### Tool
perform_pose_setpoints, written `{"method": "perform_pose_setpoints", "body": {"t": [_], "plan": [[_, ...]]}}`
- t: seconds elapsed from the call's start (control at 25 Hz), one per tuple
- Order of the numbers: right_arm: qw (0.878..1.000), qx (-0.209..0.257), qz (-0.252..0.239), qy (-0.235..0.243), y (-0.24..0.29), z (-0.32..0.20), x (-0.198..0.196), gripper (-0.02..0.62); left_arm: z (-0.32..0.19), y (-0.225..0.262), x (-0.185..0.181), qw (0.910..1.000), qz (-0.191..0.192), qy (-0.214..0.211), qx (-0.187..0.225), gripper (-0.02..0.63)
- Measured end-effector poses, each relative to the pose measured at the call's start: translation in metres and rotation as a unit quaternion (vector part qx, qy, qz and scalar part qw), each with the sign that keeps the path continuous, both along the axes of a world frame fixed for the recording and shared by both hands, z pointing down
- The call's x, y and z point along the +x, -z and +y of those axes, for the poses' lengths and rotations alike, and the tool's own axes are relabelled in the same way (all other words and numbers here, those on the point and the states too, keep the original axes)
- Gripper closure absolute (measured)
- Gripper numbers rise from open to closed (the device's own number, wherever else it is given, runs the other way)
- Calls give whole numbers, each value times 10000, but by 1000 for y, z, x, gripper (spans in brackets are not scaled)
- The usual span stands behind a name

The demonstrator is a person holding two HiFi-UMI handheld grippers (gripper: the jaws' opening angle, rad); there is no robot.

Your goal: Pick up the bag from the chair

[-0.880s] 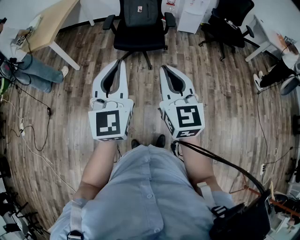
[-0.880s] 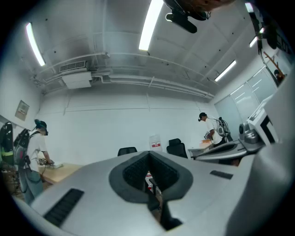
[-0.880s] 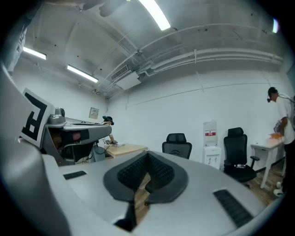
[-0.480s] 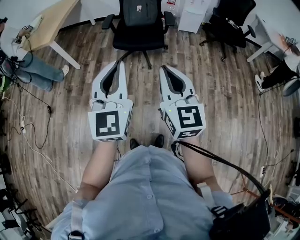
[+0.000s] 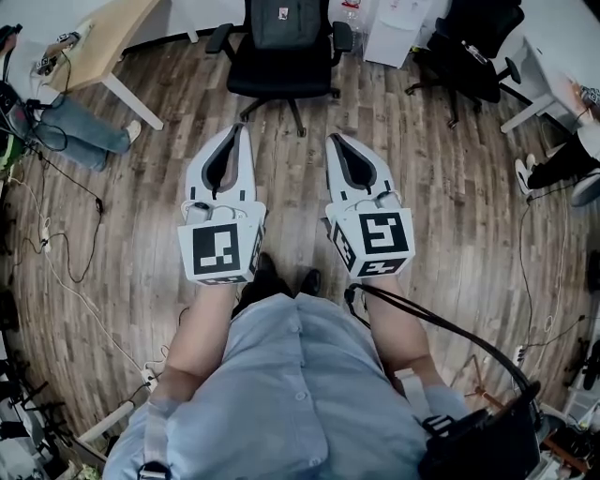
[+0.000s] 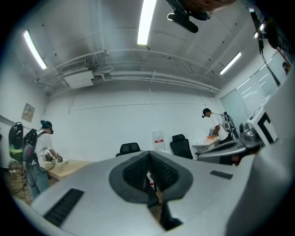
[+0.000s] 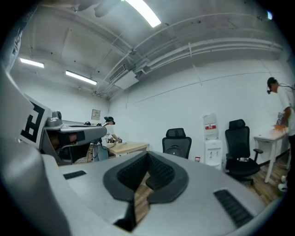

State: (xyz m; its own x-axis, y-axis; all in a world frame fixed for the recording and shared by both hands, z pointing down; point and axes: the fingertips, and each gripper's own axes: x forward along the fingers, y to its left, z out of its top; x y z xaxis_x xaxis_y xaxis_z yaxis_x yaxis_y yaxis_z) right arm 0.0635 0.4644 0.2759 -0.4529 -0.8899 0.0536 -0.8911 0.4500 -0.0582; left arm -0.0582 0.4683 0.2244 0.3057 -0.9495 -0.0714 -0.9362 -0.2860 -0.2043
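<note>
Two things are made of wood: the pale desk [image 5: 105,45] at the far left and the plank floor [image 5: 450,187]. The left gripper [image 5: 235,129], smooth white plastic with ribbed black pads [image 6: 131,174], is clenched on nothing. Far in the middle, the dark grey fabric bag [image 5: 284,21] is set upright on the black swivel chair [image 5: 281,82]. The right gripper [image 5: 331,140] is likewise clenched and empty.

Bag [image 5: 283,21] on black chair [image 5: 281,81] on wooden floor [image 5: 427,164]
</note>
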Motion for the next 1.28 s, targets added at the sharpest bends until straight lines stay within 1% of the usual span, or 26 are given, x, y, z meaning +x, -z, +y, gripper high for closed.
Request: {"method": "perform_pose_setpoints", "body": {"t": [0.24,0.4,0.52,0.64,0.84,1.08,1.28], "plan": [[9999,-44,96,-102,-11,-20,9,594,-20,-13,0,9999,43,63,-94,604],[9993,-62,252,-262,-14,-51,10,594,-48,-20,-4,9998,101,25,-157,604],[9987,-46,301,-409,-16,-85,8,594,-80,-27,-9,9997,139,-20,-222,604],[9979,66,320,-562,-14,-121,4,594,-116,-30,-17,9996,159,-58,-207,604],[9971,107,342,-670,-8,-194,-15,594,-191,-26,-37,9995,230,-161,-148,604],[9971,162,405,-619,11,-264,-47,594,-264,4,-58,9990,255,-339,136,604],[9964,319,360,-704,27,-312,-63,594,-314,21,-76,9980,271,-450,348,604]]}}
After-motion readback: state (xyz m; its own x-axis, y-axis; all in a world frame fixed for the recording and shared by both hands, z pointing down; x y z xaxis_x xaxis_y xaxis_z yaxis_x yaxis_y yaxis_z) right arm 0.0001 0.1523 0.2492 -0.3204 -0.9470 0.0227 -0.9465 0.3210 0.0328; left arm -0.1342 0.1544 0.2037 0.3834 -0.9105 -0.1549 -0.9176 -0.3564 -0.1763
